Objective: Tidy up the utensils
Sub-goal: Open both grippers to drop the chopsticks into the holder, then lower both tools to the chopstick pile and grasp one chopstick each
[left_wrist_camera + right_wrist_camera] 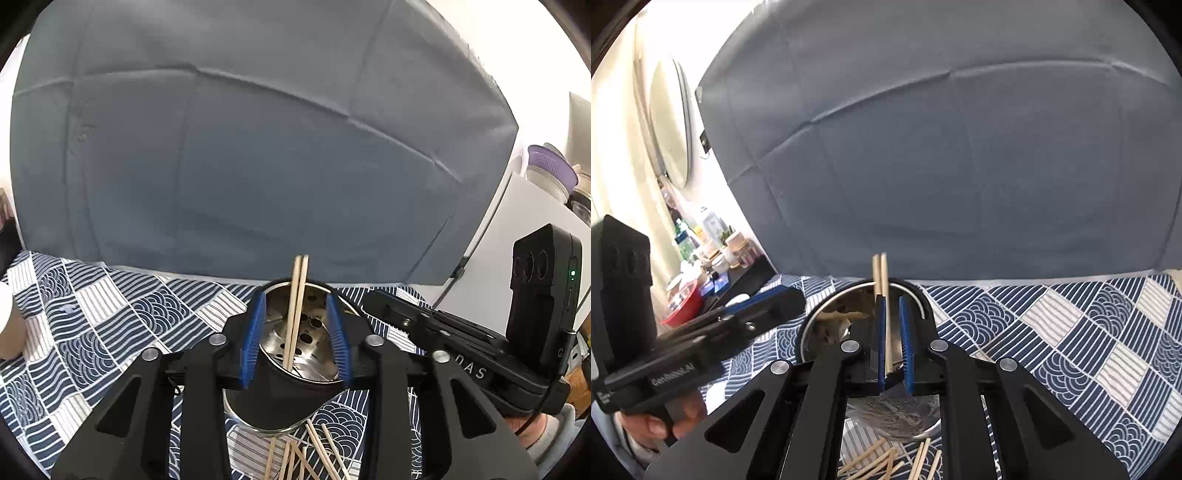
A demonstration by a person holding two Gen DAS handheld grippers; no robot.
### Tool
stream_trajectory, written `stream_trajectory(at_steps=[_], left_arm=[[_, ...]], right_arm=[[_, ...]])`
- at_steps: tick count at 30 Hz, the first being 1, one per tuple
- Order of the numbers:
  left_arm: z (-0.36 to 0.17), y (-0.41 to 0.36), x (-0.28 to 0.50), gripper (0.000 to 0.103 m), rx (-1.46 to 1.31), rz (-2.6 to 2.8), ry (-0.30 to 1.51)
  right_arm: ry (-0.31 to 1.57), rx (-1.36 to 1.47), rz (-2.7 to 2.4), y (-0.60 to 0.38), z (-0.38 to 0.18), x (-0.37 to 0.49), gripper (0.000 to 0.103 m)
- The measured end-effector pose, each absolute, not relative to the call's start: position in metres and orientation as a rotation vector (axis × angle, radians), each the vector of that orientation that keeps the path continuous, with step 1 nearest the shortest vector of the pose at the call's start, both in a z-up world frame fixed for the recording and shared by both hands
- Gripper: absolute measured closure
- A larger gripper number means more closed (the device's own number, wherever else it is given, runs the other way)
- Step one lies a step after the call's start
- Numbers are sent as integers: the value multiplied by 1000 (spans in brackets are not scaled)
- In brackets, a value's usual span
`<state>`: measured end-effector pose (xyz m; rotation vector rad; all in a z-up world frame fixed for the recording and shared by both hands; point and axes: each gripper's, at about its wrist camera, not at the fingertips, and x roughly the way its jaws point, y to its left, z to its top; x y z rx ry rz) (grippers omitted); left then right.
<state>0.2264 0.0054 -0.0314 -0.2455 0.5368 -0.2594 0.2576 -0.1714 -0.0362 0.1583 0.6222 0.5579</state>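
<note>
A perforated steel utensil holder stands on the patterned tablecloth. A pair of wooden chopsticks stands upright in it. My left gripper is open; its blue pads flank the chopsticks without touching them. In the right wrist view the same chopsticks rise from the holder. My right gripper is open by a narrow gap, with one stick lying along its left pad and clear of the right pad. Several loose chopsticks lie on the cloth in front of the holder.
A grey fabric backdrop hangs behind the table. A pale cup sits at the far left. A purple-lidded jar stands on a white unit to the right. A red bowl and bottles crowd a side shelf.
</note>
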Motion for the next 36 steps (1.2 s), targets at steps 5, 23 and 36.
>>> stream_trajectory(at_steps=[5, 23, 36], left_arm=[[-16, 19, 219, 36, -231, -238, 527], [-24, 52, 210, 6, -169, -136, 666], [-93, 45, 178, 6, -179, -129, 845]], right_arm=[[605, 149, 513, -174, -19, 253, 64], [657, 141, 393, -191, -11, 240, 15], [804, 137, 314, -218, -71, 209, 15]])
